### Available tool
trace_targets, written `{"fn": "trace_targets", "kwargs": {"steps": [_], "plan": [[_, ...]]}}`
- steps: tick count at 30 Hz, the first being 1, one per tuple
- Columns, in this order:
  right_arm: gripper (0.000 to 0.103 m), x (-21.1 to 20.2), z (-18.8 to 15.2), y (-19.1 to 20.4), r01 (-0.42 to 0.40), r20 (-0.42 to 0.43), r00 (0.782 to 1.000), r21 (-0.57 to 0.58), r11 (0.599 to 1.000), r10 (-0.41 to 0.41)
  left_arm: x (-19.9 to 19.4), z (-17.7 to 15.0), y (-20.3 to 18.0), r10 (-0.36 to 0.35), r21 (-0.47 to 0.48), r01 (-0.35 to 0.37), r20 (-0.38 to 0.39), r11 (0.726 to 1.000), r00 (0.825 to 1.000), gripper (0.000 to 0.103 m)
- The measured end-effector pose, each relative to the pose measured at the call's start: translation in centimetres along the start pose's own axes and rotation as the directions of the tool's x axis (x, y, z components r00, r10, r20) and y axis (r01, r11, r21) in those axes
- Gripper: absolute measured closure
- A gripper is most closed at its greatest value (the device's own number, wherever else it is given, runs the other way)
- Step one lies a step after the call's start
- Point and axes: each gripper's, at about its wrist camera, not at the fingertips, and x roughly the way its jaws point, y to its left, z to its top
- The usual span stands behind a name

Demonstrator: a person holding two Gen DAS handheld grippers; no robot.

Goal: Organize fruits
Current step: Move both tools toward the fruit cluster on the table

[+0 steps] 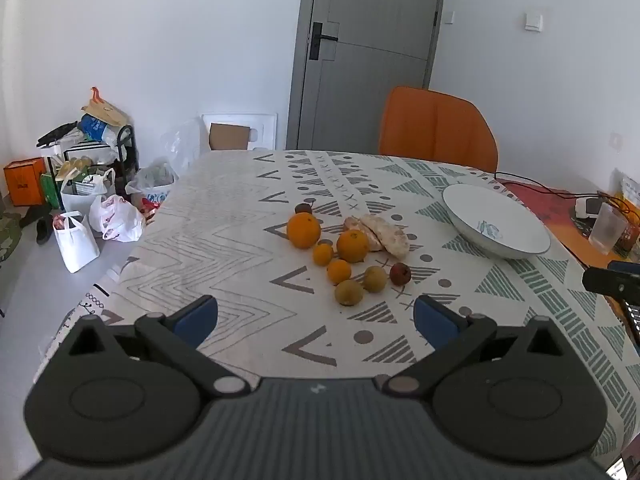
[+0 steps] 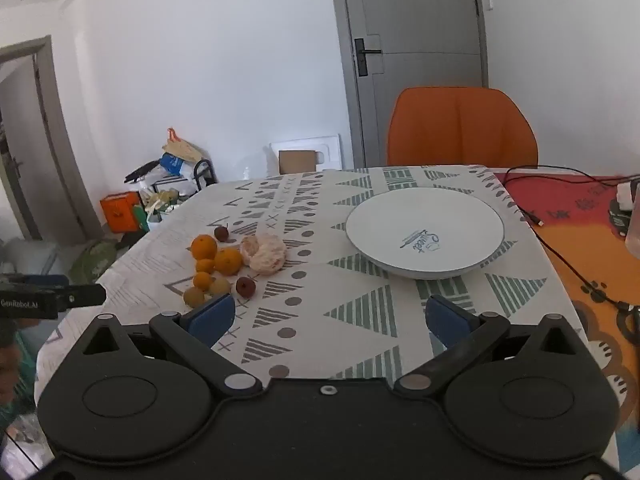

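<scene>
We hold left gripper point(image 1: 316, 322) above patterned tablecloth point(image 1: 224, 240), jaws spread wide, nothing between. Right gripper point(image 2: 330, 320) likewise agape, empty. Fruit cluster on cloth ahead of left gripper: large orange point(image 1: 303, 230), second orange point(image 1: 352, 245), peeled citrus point(image 1: 385, 235), small red fruit point(image 1: 400, 273). White bowl point(image 2: 425, 232) sits well apart, right of cluster, before orange chair point(image 2: 462, 132).
</scene>
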Motion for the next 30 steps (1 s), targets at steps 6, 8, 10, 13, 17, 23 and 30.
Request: {"fn": "trace_targets", "kwargs": {"steps": [6,8,10,13,17,23,30], "plan": [[0.0,-0.1,-0.3,0.5,0.006,0.022,1.0,-0.042,0.999,-0.005,0.0,0.1,0.4,-0.02,-0.018,0.02,0.003,1.0,1.0,0.0],[0.0,0.1,-0.1,0.6,-0.006,0.0,1.0,-0.03,1.0,0.006,-0.2,-0.2,0.5,-0.024,-0.017,0.024,0.006,1.0,1.0,0.0],[0.0,0.4,0.1,0.6,-0.006,-0.011,1.0,-0.023,1.0,0.006,0.0,-0.2,0.5,-0.027,-0.018,0.027,0.004,0.999,1.0,0.0],[0.0,0.6,-0.1,0.7,0.004,-0.015,1.0,-0.041,0.999,-0.005,0.0,-0.3,0.6,-0.04,-0.018,0.04,0.009,0.999,0.999,0.0],[0.0,0.7,-0.2,0.7,-0.01,-0.02,1.0,-0.035,0.999,0.01,0.3,-0.3,1.0,-0.03,-0.043,0.031,0.009,0.999,0.999,0.0],[0.0,0.9,-0.1,1.1,-0.026,-0.036,0.999,-0.06,0.998,0.023,0.5,-0.6,0.9,-0.023,-0.028,0.023,0.0,0.999,1.0,0.0],[0.0,1.2,-0.2,1.0,-0.033,-0.055,0.998,-0.058,0.998,0.03,0.4,-0.7,1.0,-0.022,-0.024,0.022,0.003,0.999,1.0,0.0]]}}
